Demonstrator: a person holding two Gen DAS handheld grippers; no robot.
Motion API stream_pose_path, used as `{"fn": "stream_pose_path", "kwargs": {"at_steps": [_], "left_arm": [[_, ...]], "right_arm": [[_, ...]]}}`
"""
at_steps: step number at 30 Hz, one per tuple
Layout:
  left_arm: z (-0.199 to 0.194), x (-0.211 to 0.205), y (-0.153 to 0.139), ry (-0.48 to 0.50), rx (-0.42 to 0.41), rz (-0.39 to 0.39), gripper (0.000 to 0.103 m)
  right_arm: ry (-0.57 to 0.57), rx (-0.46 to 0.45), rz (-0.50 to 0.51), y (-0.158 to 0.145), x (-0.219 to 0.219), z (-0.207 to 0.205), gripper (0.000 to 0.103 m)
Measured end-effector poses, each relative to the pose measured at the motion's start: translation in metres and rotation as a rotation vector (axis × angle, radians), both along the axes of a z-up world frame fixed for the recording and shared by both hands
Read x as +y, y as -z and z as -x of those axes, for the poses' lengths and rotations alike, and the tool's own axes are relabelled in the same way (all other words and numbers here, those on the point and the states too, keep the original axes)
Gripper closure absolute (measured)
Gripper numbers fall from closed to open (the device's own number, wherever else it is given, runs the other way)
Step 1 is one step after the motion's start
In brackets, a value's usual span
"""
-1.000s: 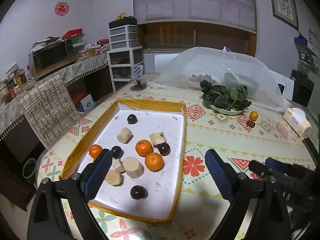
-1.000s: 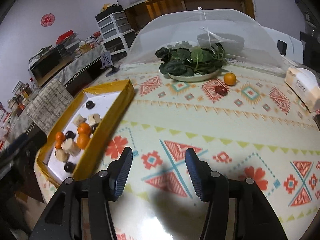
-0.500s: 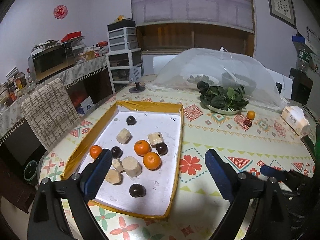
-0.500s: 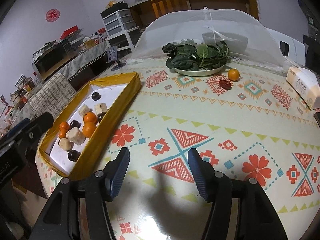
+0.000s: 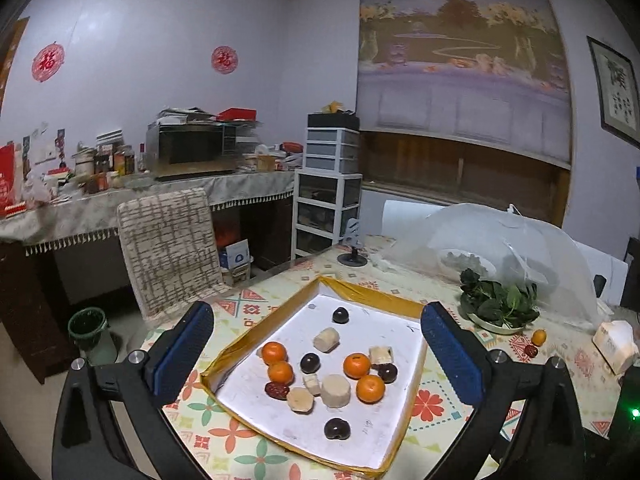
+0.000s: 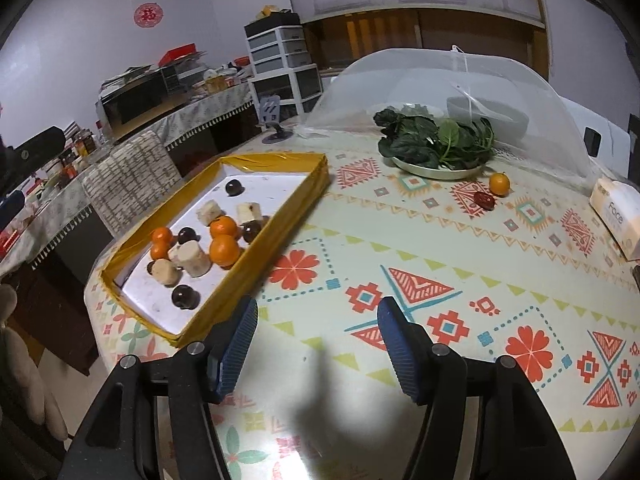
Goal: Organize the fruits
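Nearest, the right tool (image 6: 316,344) hangs with its jaws spread wide and nothing between them above the patterned surface (image 6: 440,264), and the left tool (image 5: 316,356) is likewise spread and empty, raised over the near end of the yellow-rimmed tray (image 5: 412,394). Inside the tray lie mixed fruits: four small oranges (image 5: 370,388), several dark round fruits (image 5: 337,428), pale cut chunks (image 5: 336,390) and one red date (image 5: 277,390), most bunched close together in the middle. Farther across the surface, just beside the plate of greens (image 6: 436,144), a stray orange (image 6: 499,183) and a second red date (image 6: 485,200) sit outside the tray, close to each other. Beyond them stands a mesh food cover (image 6: 452,80). The likely step is fetching those two strays, and the right tool is better placed for it. Done well, it would come down over the orange with the jaws on either side, close gently so the round fruit does not squirt out, and avoid nudging the date or the plate rim.
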State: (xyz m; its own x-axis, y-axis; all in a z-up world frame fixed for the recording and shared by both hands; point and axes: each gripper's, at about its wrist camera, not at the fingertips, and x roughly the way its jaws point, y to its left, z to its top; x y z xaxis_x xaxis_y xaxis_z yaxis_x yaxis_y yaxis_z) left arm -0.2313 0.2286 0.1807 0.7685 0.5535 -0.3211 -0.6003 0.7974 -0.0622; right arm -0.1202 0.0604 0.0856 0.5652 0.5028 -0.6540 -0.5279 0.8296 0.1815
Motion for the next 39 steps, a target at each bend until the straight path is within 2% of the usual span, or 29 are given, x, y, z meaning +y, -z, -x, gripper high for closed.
{"fn": "stream_pose_path", "kwargs": {"at_steps": [7,17,25,28,39], "left_arm": [[0.002,0.003,-0.001,-0.011,0.005,0.003,0.000],[0.006,-0.006,0.000,-0.025,0.021,-0.052,0.000],[-0.007,-0.005,0.016,0.035,0.107,0.010,0.000],[-0.013,0.000,0.023,0.070,0.152,0.066,0.000],[-0.017,0.009,0.033,0.097,0.178,0.124,0.000]], "right_arm": [[-0.015,-0.022,0.009,-0.003,0.004,0.009,0.035],[-0.041,-0.041,0.013,-0.004,0.009,0.018,0.032],[-0.066,-0.042,0.019,0.000,0.013,0.024,0.031],[-0.076,-0.050,0.030,0.002,0.016,0.026,0.028],[-0.105,-0.051,0.058,0.009,0.029,0.031,0.025]]}}
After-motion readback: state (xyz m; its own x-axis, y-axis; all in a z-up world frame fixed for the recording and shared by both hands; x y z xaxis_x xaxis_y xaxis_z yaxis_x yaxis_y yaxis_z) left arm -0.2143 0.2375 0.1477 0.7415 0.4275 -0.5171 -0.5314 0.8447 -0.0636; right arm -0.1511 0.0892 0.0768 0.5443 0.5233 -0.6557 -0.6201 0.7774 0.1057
